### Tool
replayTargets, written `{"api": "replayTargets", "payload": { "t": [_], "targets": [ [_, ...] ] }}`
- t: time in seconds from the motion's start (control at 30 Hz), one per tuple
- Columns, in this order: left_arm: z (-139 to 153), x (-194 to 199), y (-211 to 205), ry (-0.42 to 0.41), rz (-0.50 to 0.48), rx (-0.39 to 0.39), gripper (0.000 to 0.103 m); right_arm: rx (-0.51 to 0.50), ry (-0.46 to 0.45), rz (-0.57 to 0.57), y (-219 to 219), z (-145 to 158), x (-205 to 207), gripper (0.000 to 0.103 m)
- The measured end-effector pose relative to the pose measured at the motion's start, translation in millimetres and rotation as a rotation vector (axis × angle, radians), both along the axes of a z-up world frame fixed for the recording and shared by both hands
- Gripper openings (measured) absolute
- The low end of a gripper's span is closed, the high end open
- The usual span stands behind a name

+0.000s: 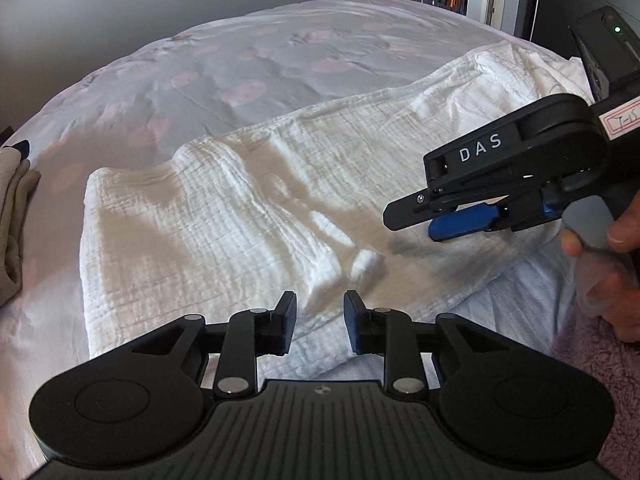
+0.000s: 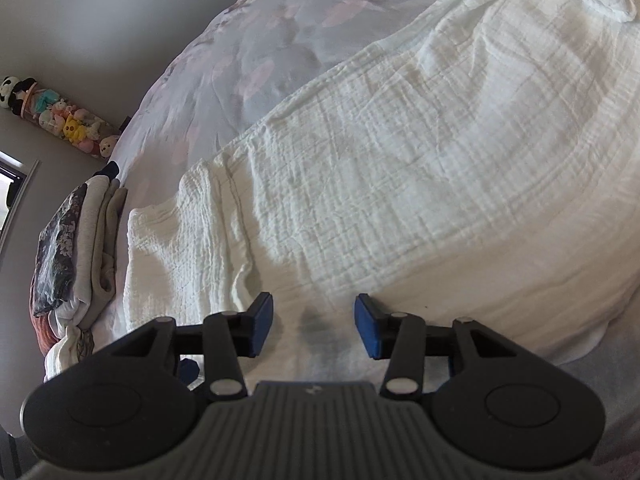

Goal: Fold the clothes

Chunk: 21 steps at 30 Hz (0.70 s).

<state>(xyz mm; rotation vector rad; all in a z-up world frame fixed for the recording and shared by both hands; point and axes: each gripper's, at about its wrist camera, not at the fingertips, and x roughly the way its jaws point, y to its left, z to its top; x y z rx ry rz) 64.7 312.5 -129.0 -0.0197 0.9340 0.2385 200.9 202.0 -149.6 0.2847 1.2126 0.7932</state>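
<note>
A white crinkled garment point(image 1: 240, 220) lies spread lengthwise across the bed, folded over along its near edge, with a small flap near its middle. My left gripper point(image 1: 320, 320) hovers over that near edge, open, with only cloth seen below the gap. In the left wrist view my right gripper point(image 1: 416, 224) comes in from the right, just above the cloth, its blue pads apart. In the right wrist view the right gripper point(image 2: 315, 326) is open over the same white garment point(image 2: 400, 180), nothing between its fingers.
A floral bed cover point(image 1: 240, 72) lies under the garment. A stack of folded clothes point(image 2: 80, 248) sits at the bed's left edge. Plush toys point(image 2: 68, 120) line a wall shelf. A person's hand point(image 1: 616, 248) holds the right gripper above a pink fuzzy fabric point(image 1: 600, 360).
</note>
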Motion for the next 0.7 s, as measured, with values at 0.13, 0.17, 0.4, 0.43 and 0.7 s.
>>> {"api": "replayTargets", "payload": {
  "t": [0.13, 0.17, 0.4, 0.43, 0.7],
  "targets": [
    [9, 1, 9, -0.032, 0.054, 0.015, 0.024, 0.048, -0.034, 0.039, 6, 5, -2, 0.033],
    [8, 5, 10, -0.026, 0.051, 0.024, 0.024, 0.065, -0.044, 0.051, 8, 6, -3, 0.031],
    [-14, 27, -2, 0.016, 0.004, 0.034, 0.024, 0.117, 0.004, 0.079, 15, -1, 0, 0.027],
    [-17, 28, -3, 0.021, 0.007, 0.03, 0.022, 0.113, 0.016, 0.089, 16, -3, 0, 0.026],
    [-12, 23, 4, 0.007, 0.027, -0.028, 0.0, 0.026, 0.081, 0.145, 31, -18, -1, 0.017]
  ]
}}
